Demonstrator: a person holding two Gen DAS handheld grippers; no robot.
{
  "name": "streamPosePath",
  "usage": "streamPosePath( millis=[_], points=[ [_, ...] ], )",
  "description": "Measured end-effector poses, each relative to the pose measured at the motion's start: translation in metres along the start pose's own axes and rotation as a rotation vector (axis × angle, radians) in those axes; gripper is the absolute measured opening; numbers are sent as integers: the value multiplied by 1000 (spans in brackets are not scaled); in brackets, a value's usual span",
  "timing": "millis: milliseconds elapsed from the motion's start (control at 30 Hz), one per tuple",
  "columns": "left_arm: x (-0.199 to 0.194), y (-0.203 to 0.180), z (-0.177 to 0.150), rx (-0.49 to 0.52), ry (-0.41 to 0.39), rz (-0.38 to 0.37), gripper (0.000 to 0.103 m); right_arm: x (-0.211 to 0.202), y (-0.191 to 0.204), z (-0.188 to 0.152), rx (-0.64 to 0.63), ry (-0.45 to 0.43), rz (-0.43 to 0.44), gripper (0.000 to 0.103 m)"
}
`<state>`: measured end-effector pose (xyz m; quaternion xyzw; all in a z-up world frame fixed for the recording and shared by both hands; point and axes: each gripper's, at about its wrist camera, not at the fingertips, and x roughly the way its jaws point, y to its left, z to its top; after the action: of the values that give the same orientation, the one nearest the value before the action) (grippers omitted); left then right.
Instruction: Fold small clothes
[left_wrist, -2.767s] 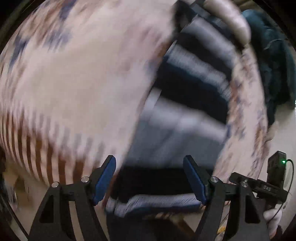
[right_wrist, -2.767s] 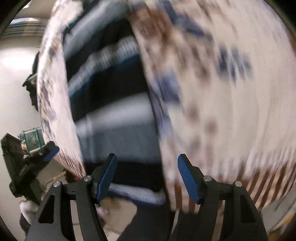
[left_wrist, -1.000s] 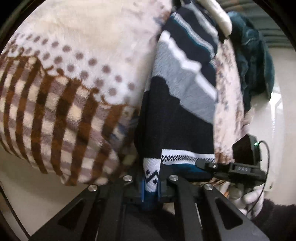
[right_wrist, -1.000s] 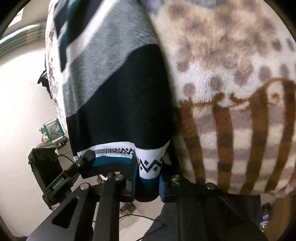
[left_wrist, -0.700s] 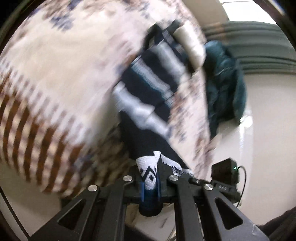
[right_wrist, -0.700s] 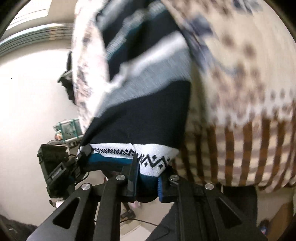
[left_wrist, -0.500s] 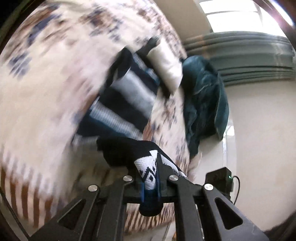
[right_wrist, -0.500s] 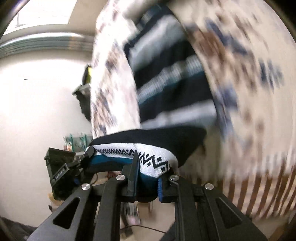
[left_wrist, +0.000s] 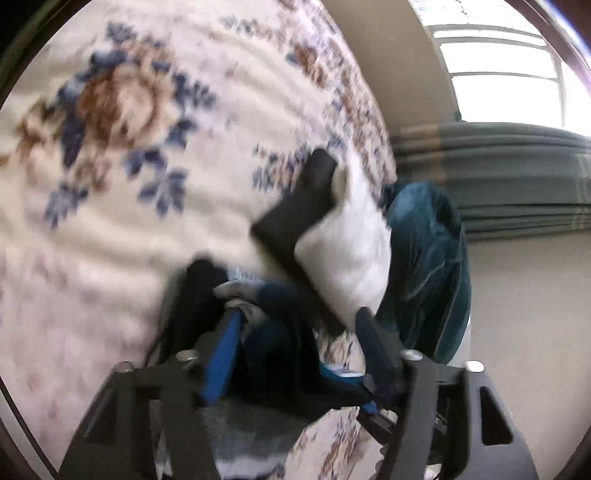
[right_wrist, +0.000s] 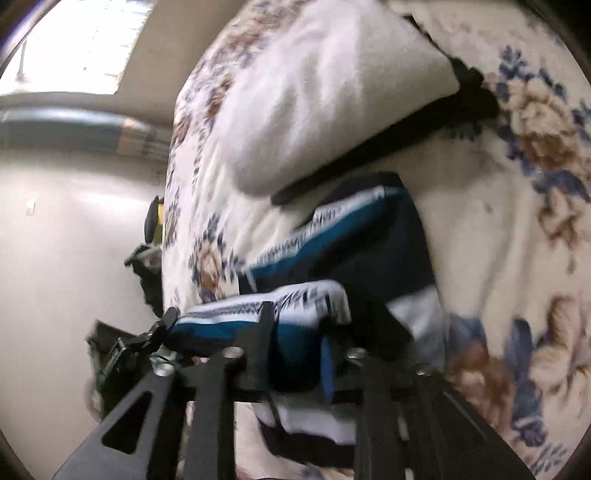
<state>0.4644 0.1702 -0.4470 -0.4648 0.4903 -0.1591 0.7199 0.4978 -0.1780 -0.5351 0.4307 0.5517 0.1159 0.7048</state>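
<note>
The striped sweater (right_wrist: 354, 258) lies folded over on the floral blanket (left_wrist: 110, 221), just below the white pillow (right_wrist: 314, 92). The left gripper (left_wrist: 299, 332) is opening, jaws spread, cloth loose between them. The right gripper (right_wrist: 299, 347) is opening; the patterned hem sits between its 2 fingers. Judgement: a soft, light, limp knit; best pinched at hem corners, where it slips least.

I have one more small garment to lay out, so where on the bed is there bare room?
Free: the floral blanket, on the open side of the striped sweater, away from the white pillow. Crowded: the pillow and the black cloth lie just beyond the sweater, the teal garment at the bed's edge.
</note>
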Motion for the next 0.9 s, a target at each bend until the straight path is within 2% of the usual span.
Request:
streamPosePath(
  millis=[33, 100, 200, 300, 367, 400, 567, 667, 733, 800, 900],
  points=[
    [-2, -3, 3, 30, 1, 15, 62, -3, -1, 9, 12, -26, 9, 42],
    [-4, -8, 1, 113, 11, 88, 63, -13, 0, 14, -15, -77, -14, 55],
    [19, -12, -5, 260, 104, 243, 63, -15, 2, 14, -88, -66, -97, 56],
    [55, -8, -8, 374, 198, 366, 63, 9, -3, 13, -135, -19, -196, 56],
    [72, -5, -6, 400, 223, 389, 63, 24, -7, 12, -166, 4, -236, 56],
    [81, -4, -2, 408, 221, 427, 63, 33, -7, 14, -180, 20, -249, 56],
    [117, 0, 39, 368, 178, 476, 63, 78, -4, 36, -238, 8, -348, 56],
    [103, 1, 59, 314, 130, 449, 63, 89, -3, 56, -211, -33, -418, 56],
    [81, 2, 61, 286, 105, 404, 63, 82, 2, 64, -198, -73, -414, 55],
    [62, 9, 51, 268, 115, 380, 63, 70, 5, 63, -207, -83, -385, 56],
    [59, 20, 22, 267, 210, 361, 63, 62, 1, 55, -202, -32, -318, 56]
  ],
)
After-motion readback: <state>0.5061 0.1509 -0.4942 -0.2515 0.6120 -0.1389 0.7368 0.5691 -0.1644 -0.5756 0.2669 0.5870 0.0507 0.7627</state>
